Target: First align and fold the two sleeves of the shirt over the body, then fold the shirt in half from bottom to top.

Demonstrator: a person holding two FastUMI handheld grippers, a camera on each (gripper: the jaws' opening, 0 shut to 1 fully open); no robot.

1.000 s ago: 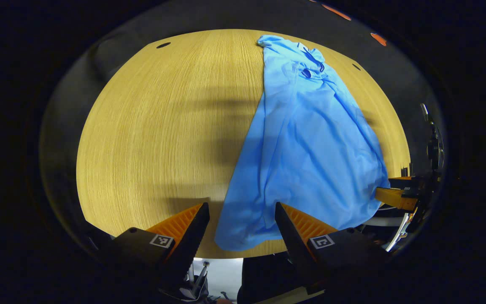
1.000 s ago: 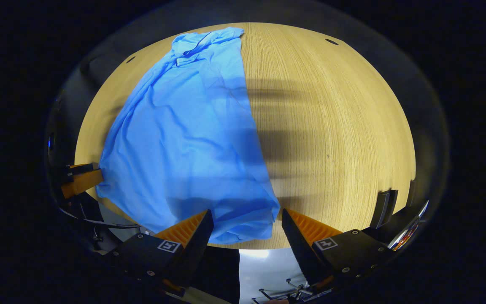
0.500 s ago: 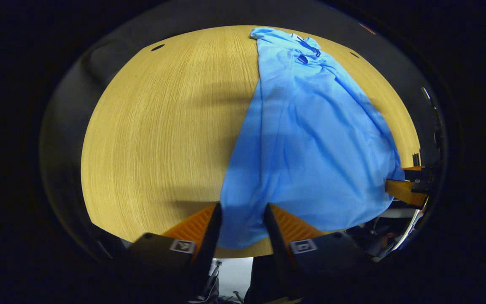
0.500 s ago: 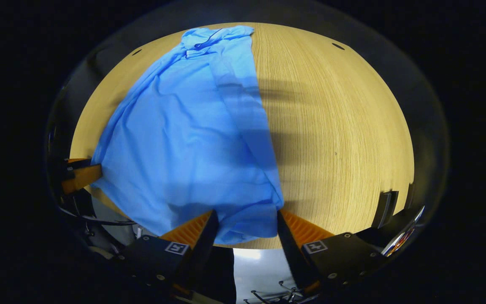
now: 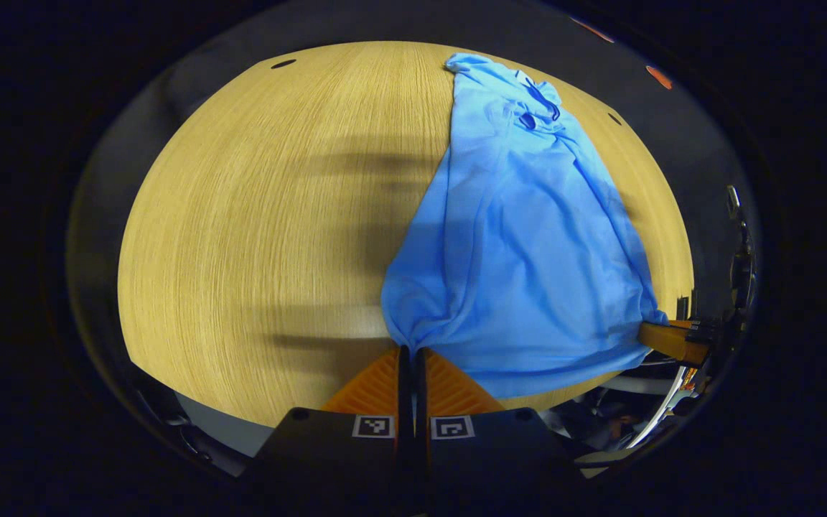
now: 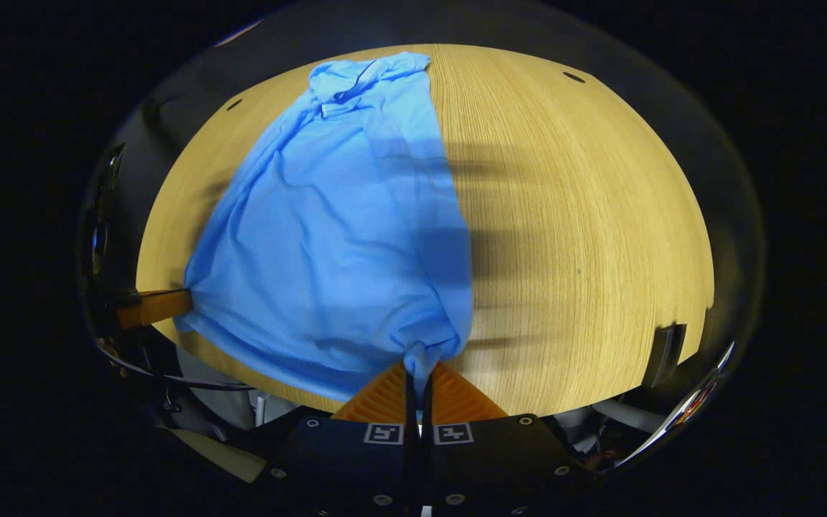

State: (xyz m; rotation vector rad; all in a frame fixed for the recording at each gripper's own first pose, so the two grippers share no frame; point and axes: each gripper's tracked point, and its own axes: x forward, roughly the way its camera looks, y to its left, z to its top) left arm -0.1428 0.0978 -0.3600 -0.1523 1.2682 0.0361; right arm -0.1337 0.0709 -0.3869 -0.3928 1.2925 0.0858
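While both grippers, L gripper [image 5: 407,350] & R gripper [image 6: 419,366], pinch shirt [image 5: 521,244] hem corners, table [image 5: 255,237] lies bare beside.

Light fell from above onto the wooden table [image 5: 255,215], bright at its centre and dimming toward the rim. Soft dark bands of shadow lay across the wood just left of the blue shirt [image 5: 521,244] in the left gripper view, and just right of the shirt [image 6: 342,237] in the right gripper view, spilling onto the cloth's edge. Fisheye distortion bowed the table's edges [image 6: 600,215]. Beyond the table everything sank into murk. Focus was fair, slightly soft; no glare showed.
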